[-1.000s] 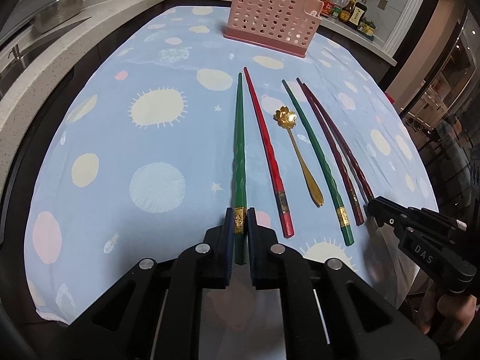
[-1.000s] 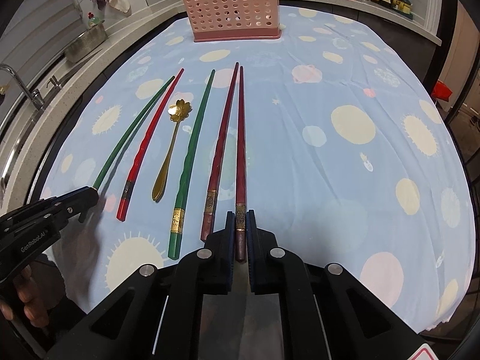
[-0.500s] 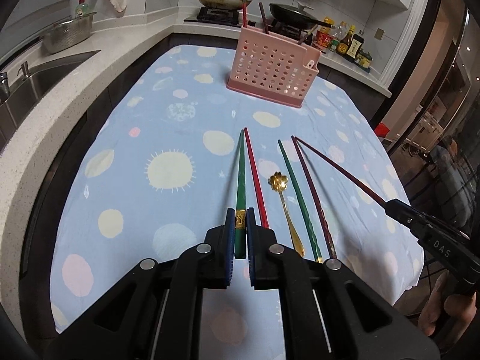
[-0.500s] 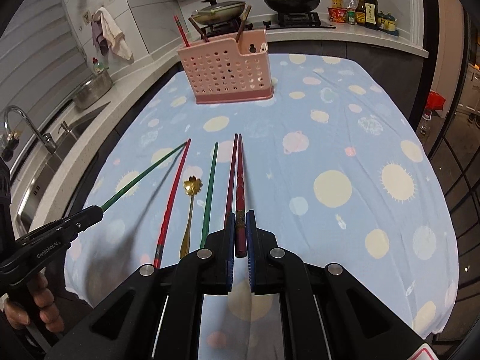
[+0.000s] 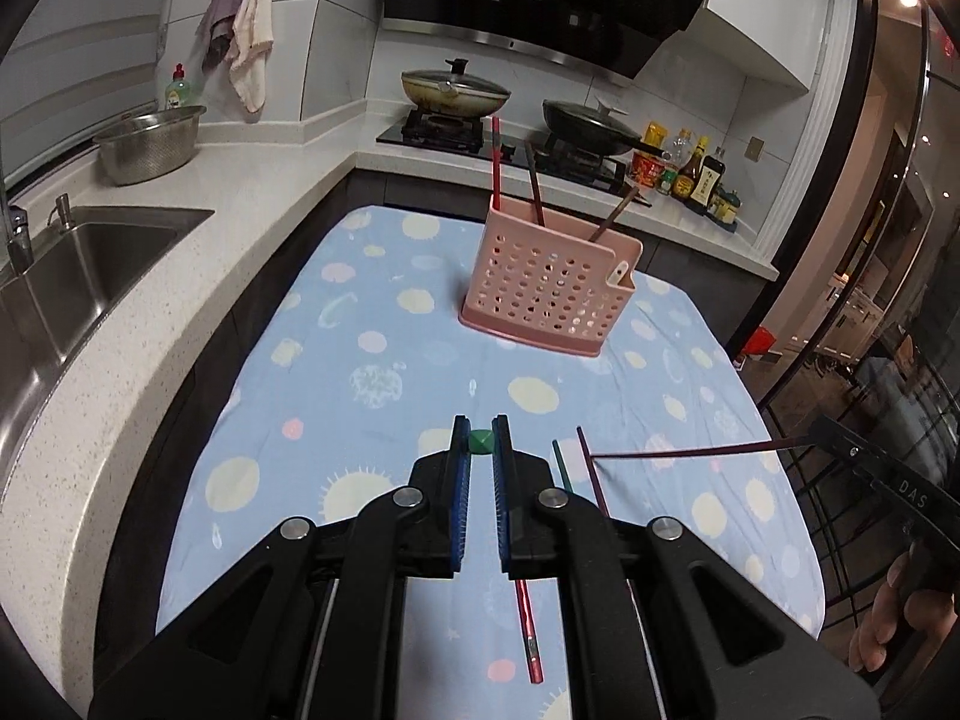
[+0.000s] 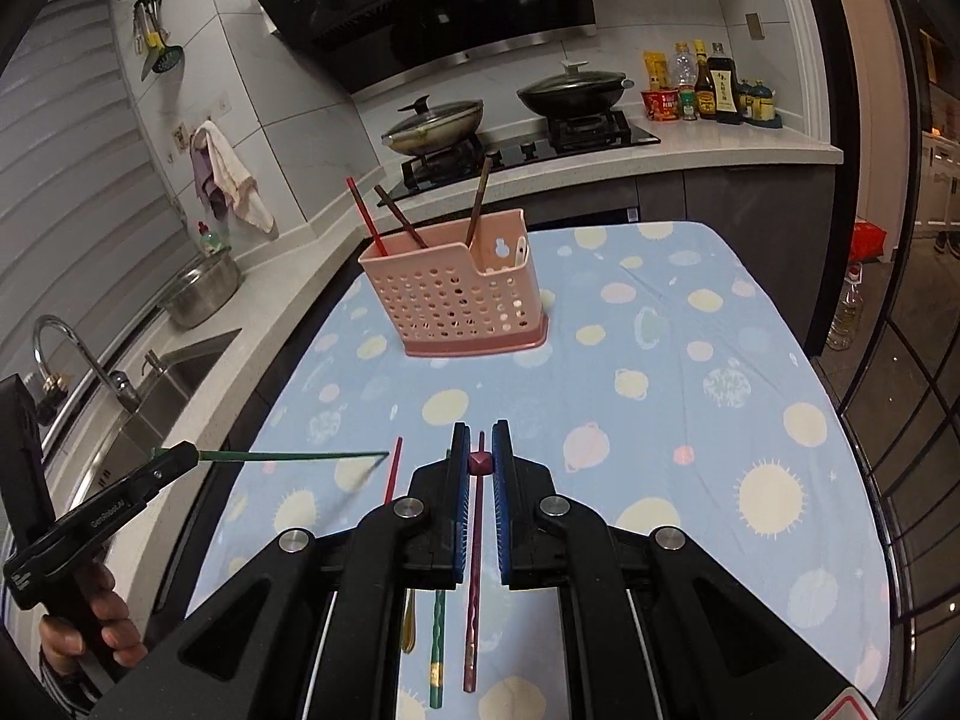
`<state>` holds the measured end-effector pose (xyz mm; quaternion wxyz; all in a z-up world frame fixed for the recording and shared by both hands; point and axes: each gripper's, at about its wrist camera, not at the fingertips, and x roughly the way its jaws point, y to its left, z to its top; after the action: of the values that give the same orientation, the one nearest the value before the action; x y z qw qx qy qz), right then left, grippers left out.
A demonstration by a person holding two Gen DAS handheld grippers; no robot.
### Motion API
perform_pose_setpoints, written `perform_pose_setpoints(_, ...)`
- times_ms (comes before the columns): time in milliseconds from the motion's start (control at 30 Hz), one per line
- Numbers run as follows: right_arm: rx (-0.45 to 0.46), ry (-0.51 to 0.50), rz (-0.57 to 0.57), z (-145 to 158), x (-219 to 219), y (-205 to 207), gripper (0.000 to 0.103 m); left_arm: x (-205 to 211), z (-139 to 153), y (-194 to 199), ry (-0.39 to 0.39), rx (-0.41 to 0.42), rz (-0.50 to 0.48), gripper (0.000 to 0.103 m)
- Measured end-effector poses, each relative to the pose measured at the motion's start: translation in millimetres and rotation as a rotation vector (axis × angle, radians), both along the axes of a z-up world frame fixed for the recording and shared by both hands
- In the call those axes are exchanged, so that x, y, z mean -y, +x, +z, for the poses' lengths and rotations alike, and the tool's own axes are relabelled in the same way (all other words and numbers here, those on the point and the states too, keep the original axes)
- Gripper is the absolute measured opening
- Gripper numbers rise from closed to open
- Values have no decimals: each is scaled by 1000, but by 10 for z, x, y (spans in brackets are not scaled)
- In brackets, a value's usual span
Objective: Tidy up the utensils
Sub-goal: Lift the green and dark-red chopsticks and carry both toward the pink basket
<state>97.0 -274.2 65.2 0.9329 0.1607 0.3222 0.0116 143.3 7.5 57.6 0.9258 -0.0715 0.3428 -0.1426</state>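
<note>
My left gripper (image 5: 480, 444) is shut on a green chopstick (image 5: 480, 441), seen end-on; in the right wrist view that chopstick (image 6: 294, 455) sticks out level above the table. My right gripper (image 6: 480, 456) is shut on a dark red chopstick (image 6: 480, 461), which shows in the left wrist view (image 5: 678, 452) held level. The pink perforated utensil basket (image 5: 549, 294) stands at the far end of the table, also in the right wrist view (image 6: 450, 306), with three chopsticks in it. A red chopstick (image 5: 528, 630), a green one (image 6: 438, 648), a dark red one (image 6: 474, 588) and a gold spoon (image 6: 408, 624) lie on the cloth.
The table wears a blue planet-print cloth (image 5: 372, 360). A sink (image 5: 66, 276) and steel bowl (image 5: 150, 144) are on the counter at left. A stove with two pans (image 6: 498, 108) and sauce bottles (image 6: 708, 87) lie behind the basket.
Both grippers have risen and tilted up, each lifting its chopstick off the cloth. The basket and kitchen have come into fuller view.
</note>
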Motion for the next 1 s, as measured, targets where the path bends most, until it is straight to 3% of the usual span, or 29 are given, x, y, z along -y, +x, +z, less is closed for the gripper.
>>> perform_pose_setpoints(467, 110, -2, -17, 391, 163, 402, 7, 145, 461, 542, -30, 102, 3, 7)
perform_pose_setpoints(1000, 305, -14, -21, 1125, 277, 1317, 7, 363, 1364, 1376, -79, 300, 1, 7)
